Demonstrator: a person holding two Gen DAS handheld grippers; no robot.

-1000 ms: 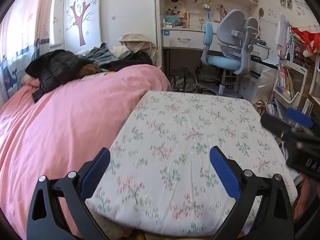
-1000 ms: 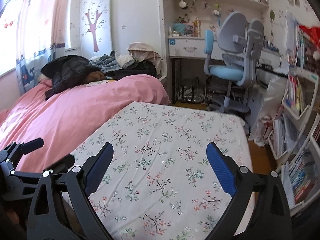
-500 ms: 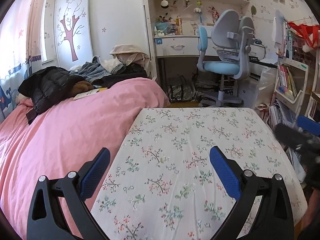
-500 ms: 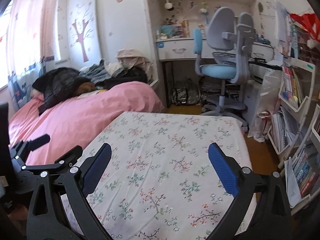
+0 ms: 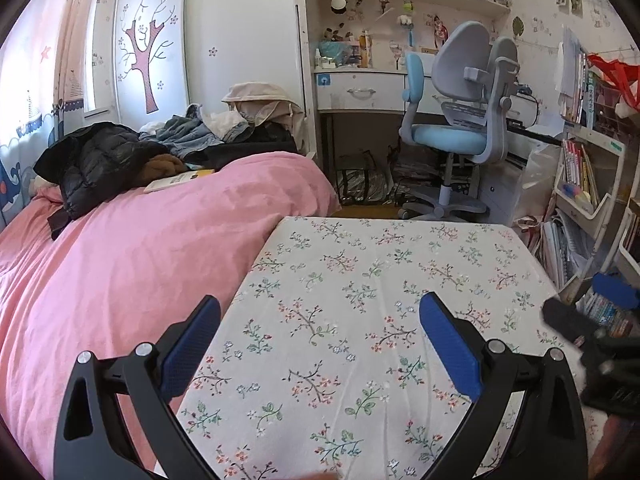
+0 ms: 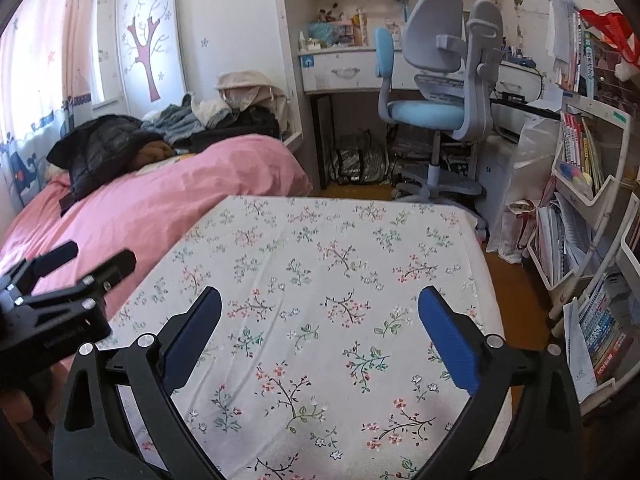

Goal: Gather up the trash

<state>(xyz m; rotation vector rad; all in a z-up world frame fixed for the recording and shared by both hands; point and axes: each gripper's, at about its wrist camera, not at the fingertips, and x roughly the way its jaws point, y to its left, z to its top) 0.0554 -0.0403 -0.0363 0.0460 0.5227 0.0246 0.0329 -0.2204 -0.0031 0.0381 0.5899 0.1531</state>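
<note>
Both claws (image 5: 320, 344) (image 6: 320, 336) agape, empty.

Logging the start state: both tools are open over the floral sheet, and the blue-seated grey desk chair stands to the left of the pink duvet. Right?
Not quite. The blue-seated grey desk chair stands to the right of the pink duvet, as the left wrist view shows. The rest holds: the left tool and the right tool are both open over the floral sheet.
</note>
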